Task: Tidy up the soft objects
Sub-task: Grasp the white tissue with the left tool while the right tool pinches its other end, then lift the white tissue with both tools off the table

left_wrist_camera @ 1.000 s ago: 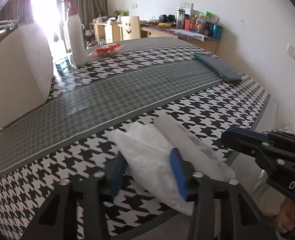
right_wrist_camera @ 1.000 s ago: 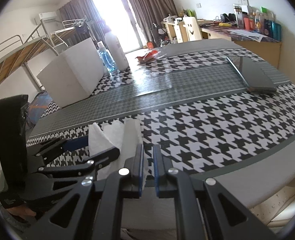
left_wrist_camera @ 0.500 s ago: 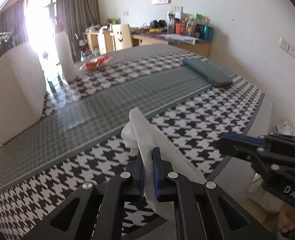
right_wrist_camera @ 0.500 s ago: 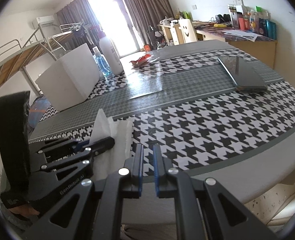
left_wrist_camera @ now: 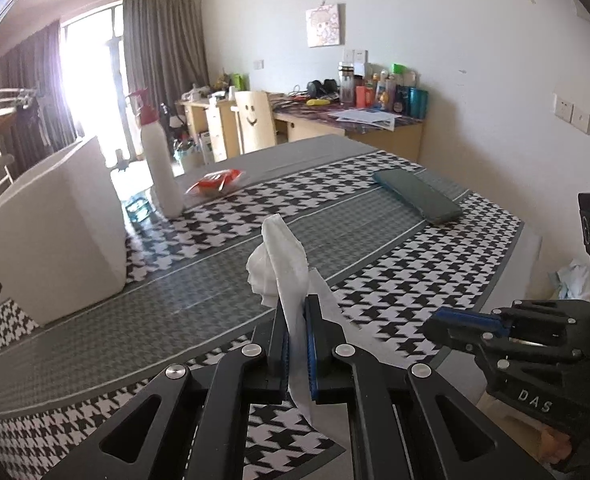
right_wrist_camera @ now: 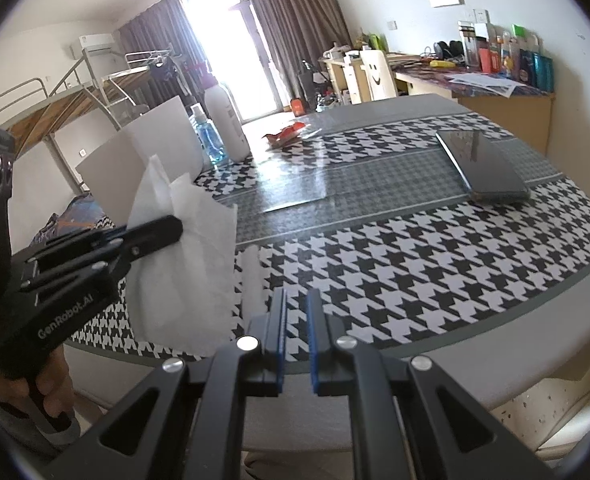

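Observation:
A white tissue (left_wrist_camera: 285,256) hangs crumpled between the blue pads of my left gripper (left_wrist_camera: 295,312), which is shut on it and holds it above the houndstooth table (left_wrist_camera: 395,292). The right wrist view shows the same tissue (right_wrist_camera: 191,248) draping down from the left gripper (right_wrist_camera: 171,230) at the table's near left edge. A white folded strip (right_wrist_camera: 251,276) lies on the cloth just beyond it; I cannot tell whether it is joined to the tissue. My right gripper (right_wrist_camera: 295,300) is shut with nothing between its fingers, over the near table edge, and shows in the left wrist view as well (left_wrist_camera: 443,318).
A white box (left_wrist_camera: 55,232) stands at the left, with a white spray bottle (left_wrist_camera: 161,168) and a blue bottle (right_wrist_camera: 209,140) behind it. A red packet (left_wrist_camera: 215,180) lies farther back. A dark flat case (left_wrist_camera: 419,196) rests at the right. A hand (right_wrist_camera: 51,384) grips the left gripper's handle.
My left gripper shut on the tissue that lay flat on the table and lifted it up off the cloth. The right gripper stayed where it was.

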### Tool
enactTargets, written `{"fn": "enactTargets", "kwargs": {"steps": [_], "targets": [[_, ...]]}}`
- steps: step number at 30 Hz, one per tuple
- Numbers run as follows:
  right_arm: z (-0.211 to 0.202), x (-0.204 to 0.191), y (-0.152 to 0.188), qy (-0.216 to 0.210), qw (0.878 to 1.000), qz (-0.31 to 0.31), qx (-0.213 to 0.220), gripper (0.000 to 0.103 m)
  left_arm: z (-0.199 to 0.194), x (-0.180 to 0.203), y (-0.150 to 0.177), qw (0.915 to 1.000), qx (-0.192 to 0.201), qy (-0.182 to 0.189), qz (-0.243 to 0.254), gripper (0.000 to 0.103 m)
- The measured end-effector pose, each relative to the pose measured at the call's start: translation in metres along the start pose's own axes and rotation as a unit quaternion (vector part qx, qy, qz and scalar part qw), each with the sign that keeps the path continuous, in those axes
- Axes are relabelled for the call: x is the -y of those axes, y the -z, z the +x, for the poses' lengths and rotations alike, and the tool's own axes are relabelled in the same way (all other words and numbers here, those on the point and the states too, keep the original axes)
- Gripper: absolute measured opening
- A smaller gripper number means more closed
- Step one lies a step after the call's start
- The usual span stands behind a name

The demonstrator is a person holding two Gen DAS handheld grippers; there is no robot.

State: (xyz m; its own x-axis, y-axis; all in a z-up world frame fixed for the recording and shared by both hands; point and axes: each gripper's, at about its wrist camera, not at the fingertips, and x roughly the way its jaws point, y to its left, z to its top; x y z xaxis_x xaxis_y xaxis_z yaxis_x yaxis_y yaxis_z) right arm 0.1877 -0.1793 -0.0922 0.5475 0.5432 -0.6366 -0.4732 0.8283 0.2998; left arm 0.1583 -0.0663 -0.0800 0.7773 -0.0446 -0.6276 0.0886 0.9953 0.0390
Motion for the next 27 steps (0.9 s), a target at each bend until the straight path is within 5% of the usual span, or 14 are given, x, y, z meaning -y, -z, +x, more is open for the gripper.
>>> {"fn": "enactTargets", "kwargs": {"steps": [3, 7, 27], "targets": [[0.008, -0.008, 0.002, 0.000, 1.000, -0.017, -0.012, 0.014, -0.001, -0.010, 0.002, 0.9999, -0.001, -0.009, -0.012, 0.007], [0.019, -0.017, 0.003, -0.004, 0.999, -0.028, -0.025, 0.030, -0.001, -0.017, 0.006, 0.9997, -0.005, -0.012, -0.021, 0.007], [0.043, -0.039, 0.003, 0.023, 0.995, -0.087, -0.053, 0.030, -0.003, -0.035, 0.020, 0.9989, -0.017, -0.005, -0.043, 0.007]]}}
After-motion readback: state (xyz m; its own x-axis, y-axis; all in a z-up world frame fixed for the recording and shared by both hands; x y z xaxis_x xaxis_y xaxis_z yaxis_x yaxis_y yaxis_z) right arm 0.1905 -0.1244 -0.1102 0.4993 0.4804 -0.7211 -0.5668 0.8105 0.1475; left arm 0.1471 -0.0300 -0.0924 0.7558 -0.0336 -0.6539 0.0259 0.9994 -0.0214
